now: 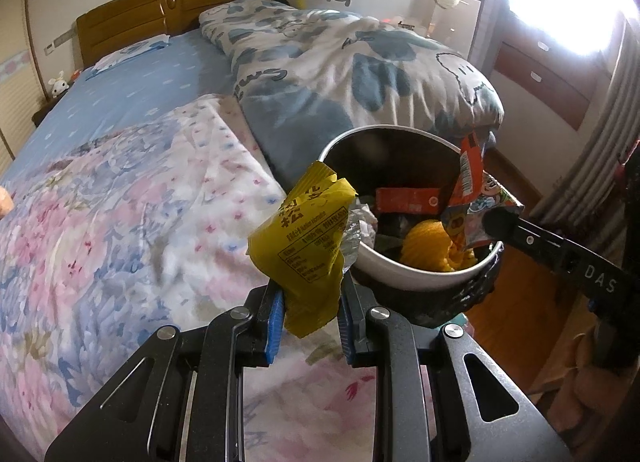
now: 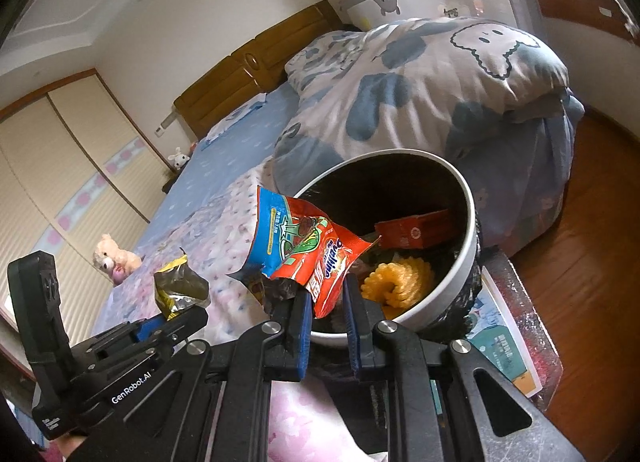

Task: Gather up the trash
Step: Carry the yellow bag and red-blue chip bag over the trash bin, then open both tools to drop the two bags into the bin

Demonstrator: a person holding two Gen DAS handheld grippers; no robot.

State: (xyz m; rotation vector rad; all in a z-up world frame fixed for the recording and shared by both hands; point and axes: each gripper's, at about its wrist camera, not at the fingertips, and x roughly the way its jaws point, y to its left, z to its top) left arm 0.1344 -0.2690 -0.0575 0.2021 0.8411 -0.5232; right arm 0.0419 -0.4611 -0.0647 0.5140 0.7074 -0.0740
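while the white bin [image 1: 420, 274] stands just off the bed's [image 1: 132, 109] foot corner, lined in black, both grippers hang at its near rim with wrappers clamped in them. the left gripper [image 1: 308, 302] pinches the lower end of a crumpled yellow wrapper [image 1: 304, 234] between its blue pads [image 1: 274, 322] — the wrapper rises above the fingers and sits just left of the bin's rim, over the flowered quilt [image 1: 120, 221]. the right gripper [image 2: 328, 302] is pressed on a red wrapper [image 2: 336, 262], with a blue and red wrapper [image 2: 280, 242] bunched against it; both packets lean over the bin's near left rim, partly above the opening. whether the blue and red one is also caught between the pads i cannot tell. inside the bin lie a flat red packet [image 2: 416, 229] toward the far wall and a yellow ridged piece [image 2: 396, 282] near the front — dark scraps around them. from the right wrist view the left gripper shows to the left of the bin, its wrapper standing up from the fingertips. beyond the bin, a rolled blue-patterned duvet [image 1: 360, 73] lies along the bed.
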